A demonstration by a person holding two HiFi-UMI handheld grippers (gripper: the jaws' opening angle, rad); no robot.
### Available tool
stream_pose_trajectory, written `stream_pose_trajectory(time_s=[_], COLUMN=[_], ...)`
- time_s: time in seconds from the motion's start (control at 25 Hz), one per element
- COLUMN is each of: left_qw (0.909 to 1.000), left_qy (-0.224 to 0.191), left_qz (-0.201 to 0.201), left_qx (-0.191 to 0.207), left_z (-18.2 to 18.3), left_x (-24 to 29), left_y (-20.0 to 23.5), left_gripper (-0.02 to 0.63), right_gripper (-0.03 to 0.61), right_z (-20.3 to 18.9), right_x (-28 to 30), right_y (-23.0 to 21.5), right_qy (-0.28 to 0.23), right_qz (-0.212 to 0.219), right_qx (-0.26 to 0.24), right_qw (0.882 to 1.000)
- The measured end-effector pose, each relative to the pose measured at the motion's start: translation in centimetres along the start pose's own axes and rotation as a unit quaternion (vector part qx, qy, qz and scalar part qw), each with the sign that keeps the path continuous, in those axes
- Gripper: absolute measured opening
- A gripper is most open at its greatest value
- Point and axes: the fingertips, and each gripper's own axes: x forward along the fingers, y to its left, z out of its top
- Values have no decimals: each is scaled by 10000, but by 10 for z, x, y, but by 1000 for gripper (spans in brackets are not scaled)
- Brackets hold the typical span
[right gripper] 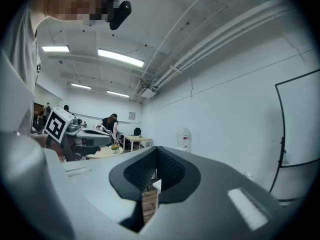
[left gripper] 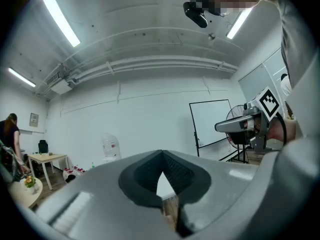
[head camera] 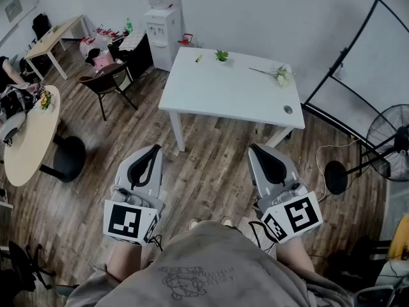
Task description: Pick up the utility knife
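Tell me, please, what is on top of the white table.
On the white table: a small green plant, a flower stem, a small yellow-green item too small to identify, and a round grey disc. Nothing covers the tabletop.

the left gripper (head camera: 154, 149) and the right gripper (head camera: 254, 148) are pale grey with black ribbed pads, and each bears a cube of black-and-white square markers. the floor (head camera: 211, 165) is brown wood plank with streaky grain. the rectangular table (head camera: 223, 94) is white, with a small green plant (head camera: 222, 55) on it. the round table (head camera: 25, 146) is pale beige. the water dispenser (head camera: 160, 31) is white. the fan (head camera: 391, 133) is black. the whiteboard (head camera: 383, 62) is white in a black frame. the person's sweatshirt (head camera: 204, 274) is grey with a faint darker print.
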Motion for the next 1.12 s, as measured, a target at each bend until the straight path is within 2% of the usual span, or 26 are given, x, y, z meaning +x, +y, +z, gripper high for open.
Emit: stream_pose_trajectory(time_s=[0.56, 1.12], left_qw=[10000, 9999], left_qy=[31, 45], left_qz=[-26, 47], left_qx=[-8, -100], left_z=[-1, -13], left_x=[3, -14], left_y=[1, 30], left_gripper=[0, 0], right_gripper=[29, 29], right_z=[0, -11], right_x=[3, 24], right_y=[-7, 23], right_qy=[-80, 159], right_qz=[-57, 85], right_qx=[305, 237], right_qw=[9995, 9996])
